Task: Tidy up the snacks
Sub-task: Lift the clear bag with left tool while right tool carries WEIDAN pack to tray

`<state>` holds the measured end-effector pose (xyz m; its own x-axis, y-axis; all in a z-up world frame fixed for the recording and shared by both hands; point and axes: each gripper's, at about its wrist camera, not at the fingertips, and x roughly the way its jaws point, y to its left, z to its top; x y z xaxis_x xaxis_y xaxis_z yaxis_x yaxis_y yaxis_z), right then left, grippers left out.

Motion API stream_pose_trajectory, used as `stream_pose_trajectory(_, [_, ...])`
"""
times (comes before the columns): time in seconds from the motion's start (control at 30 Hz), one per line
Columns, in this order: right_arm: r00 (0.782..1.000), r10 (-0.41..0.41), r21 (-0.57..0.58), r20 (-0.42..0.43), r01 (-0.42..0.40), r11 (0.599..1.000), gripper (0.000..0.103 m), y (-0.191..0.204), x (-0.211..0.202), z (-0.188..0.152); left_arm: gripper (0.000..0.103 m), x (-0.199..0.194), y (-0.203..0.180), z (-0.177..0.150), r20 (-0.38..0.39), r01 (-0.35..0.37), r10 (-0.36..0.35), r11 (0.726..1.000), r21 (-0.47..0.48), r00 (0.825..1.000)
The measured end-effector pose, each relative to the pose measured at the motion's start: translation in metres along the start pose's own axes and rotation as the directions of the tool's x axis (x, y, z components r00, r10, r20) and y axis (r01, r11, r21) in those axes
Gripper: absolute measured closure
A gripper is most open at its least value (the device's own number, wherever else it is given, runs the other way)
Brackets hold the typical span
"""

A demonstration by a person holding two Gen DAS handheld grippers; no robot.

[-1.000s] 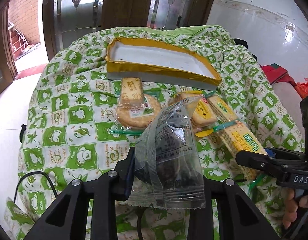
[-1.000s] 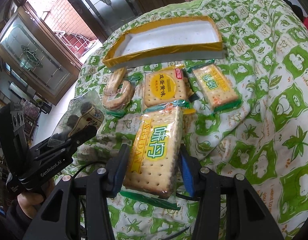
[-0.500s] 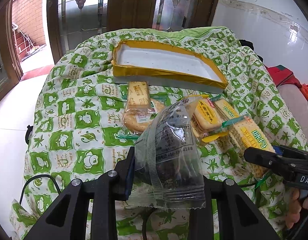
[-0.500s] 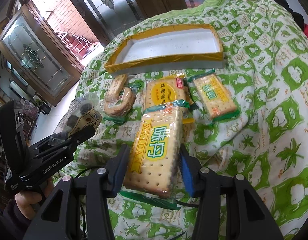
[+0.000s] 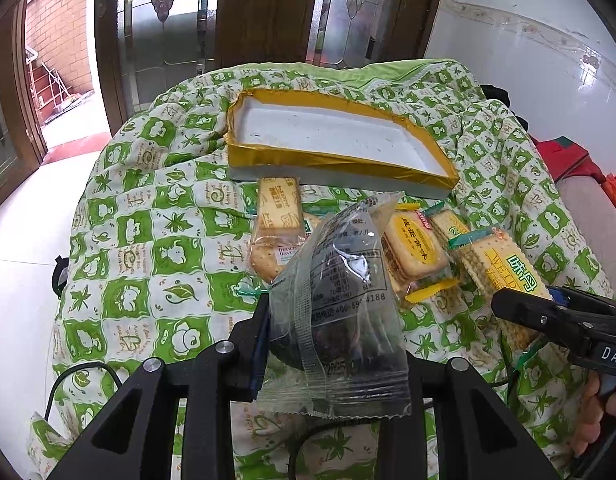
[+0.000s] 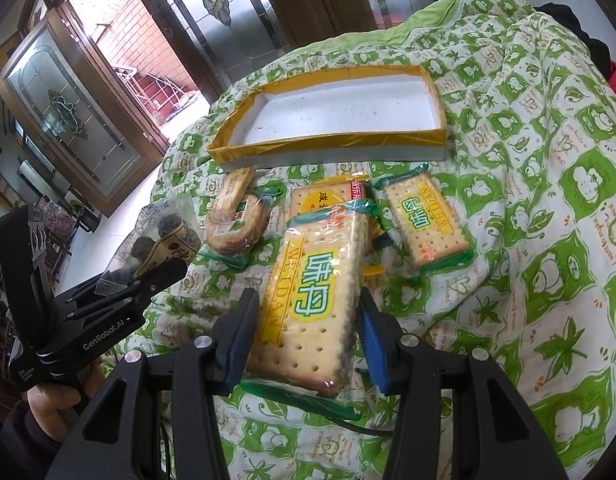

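From the left wrist view, the left claw (image 5: 331, 344) is clamped on a clear bag of dark snacks (image 5: 339, 312), its two black fingers pressing the bag from each side so it stands up in front of the camera. I think it is held up like this so it can be carried over to the gold-edged tray (image 5: 335, 140), which sits empty straight ahead of the claw, past the loose snacks. Between claw and tray lie a round cookie pack (image 5: 272, 256) with a small cracker pack (image 5: 279, 207) on top, and a yellow cracker pack (image 5: 413, 252) a bit to the right. All of it rests on a green and white quilt (image 5: 148, 240). Far right, the other claw pokes in, holding its own pack. From the right wrist view, the right claw (image 6: 308, 340) is squeezed on a long cracker pack (image 6: 315, 304), a finger on each long edge, lifted just over the quilt. The tray (image 6: 331, 142) is straight ahead of this claw too, and still empty. A smaller cracker pack (image 6: 423, 224) lies ahead and to the right. Off to the left, a person's hand (image 6: 56, 400) holds the left claw with its bag. Both snacks look ready to go into the tray.
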<state>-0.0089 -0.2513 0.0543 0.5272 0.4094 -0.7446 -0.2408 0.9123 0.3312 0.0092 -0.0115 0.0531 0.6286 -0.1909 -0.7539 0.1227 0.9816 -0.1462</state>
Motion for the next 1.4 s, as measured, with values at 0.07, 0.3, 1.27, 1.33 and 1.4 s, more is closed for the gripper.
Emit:
stream_pose_trajectory(0.07, [1.0,0.001,-0.004,0.005,-0.001,1.0,0.055,0.0,-0.001,0.002,0.07,0.0,0.0,0.001,0.001,-0.003,0.003,1.0,0.002,1.0])
stream_pose_trajectory(0.3, [1.0,0.005,-0.022,0.027,-0.004,1.0,0.055,0.002,-0.008,0.016,0.07,-0.002,0.002,0.008,0.011,-0.012,0.012,1.0,0.0,1.0])
stream_pose_trajectory(1.27, [0.998,0.005,-0.02,0.064,-0.004,1.0,0.055,-0.013,0.007,0.076,0.07,0.014,0.003,0.064,0.048,-0.017,0.018,1.0,-0.018,0.999])
stream_pose_trajectory(1.33, [0.998,0.01,-0.019,0.063,-0.009,1.0,0.055,-0.015,0.009,0.084,0.07,0.016,0.004,0.067,0.047,-0.02,0.021,1.0,-0.019,0.999])
stream_pose_trajectory(1.4, [0.997,0.006,-0.022,0.072,-0.004,1.0,0.055,-0.016,0.01,0.093,0.07,0.018,0.006,0.07,0.047,-0.023,0.024,1.0,-0.02,0.999])
